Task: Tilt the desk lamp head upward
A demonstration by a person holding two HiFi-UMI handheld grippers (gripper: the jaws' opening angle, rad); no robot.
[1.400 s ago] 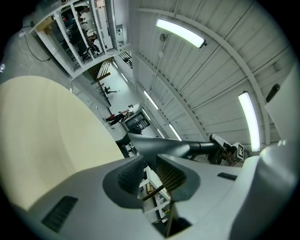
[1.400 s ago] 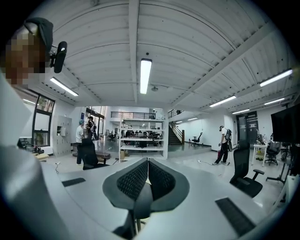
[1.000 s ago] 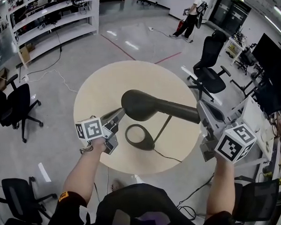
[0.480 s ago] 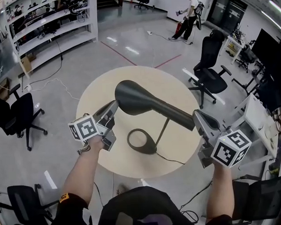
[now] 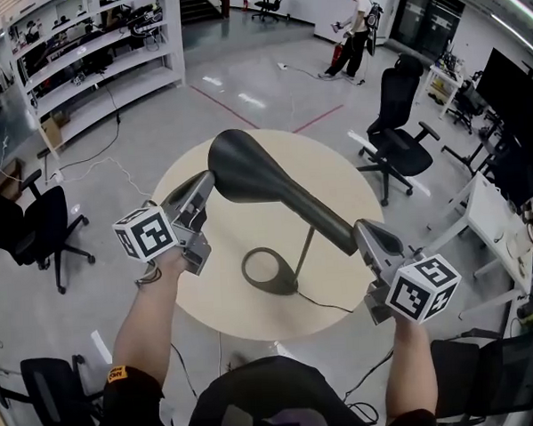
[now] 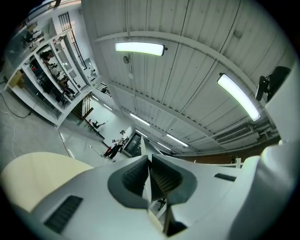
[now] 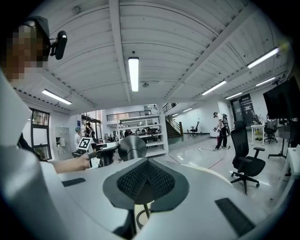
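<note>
Table [image 5: 213,295] | lamp head [image 5: 242,164] higher | left gripper [image 5: 208,178] jaws closed | right gripper [image 5: 362,229] jaws clamp lamp arm [image 5: 309,209]

Round cream table [image 5: 217,246], dark ring-shaped lamp base [image 5: 281,285] on it, cord [image 5: 322,301] trailing off edge

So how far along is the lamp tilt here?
Done: the lamp head sits lifted well above its base. In hand: the right gripper is shut on the lamp arm; the left gripper, shut, sits at the head's edge. Left: settle the final angle, then let go.
</note>
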